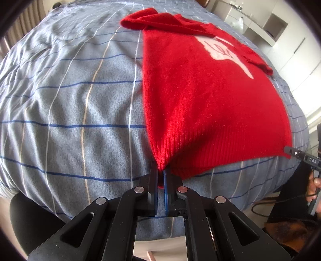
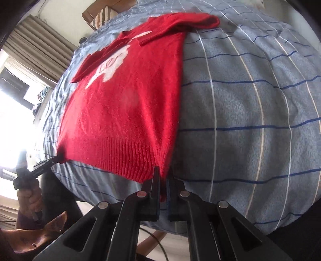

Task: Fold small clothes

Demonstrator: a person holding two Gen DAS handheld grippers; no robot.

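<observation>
A small red knit sweater (image 1: 200, 90) with a white design lies flat on the bed, both sleeves folded in across the chest. My left gripper (image 1: 161, 170) is shut on its near left hem corner. My right gripper (image 2: 163, 174) is shut on the near right hem corner of the sweater (image 2: 124, 104). The right gripper also shows at the right edge of the left wrist view (image 1: 289, 151). The left gripper shows at the left of the right wrist view (image 2: 58, 157), pinching the other hem corner.
The bed has a blue-grey cover (image 1: 70, 112) with blue and white grid lines, also seen in the right wrist view (image 2: 250, 120). White cabinets (image 1: 280, 30) stand far right. Curtains and a bright window (image 2: 24, 70) are at the left. A wooden chair (image 2: 104, 14) stands beyond the bed.
</observation>
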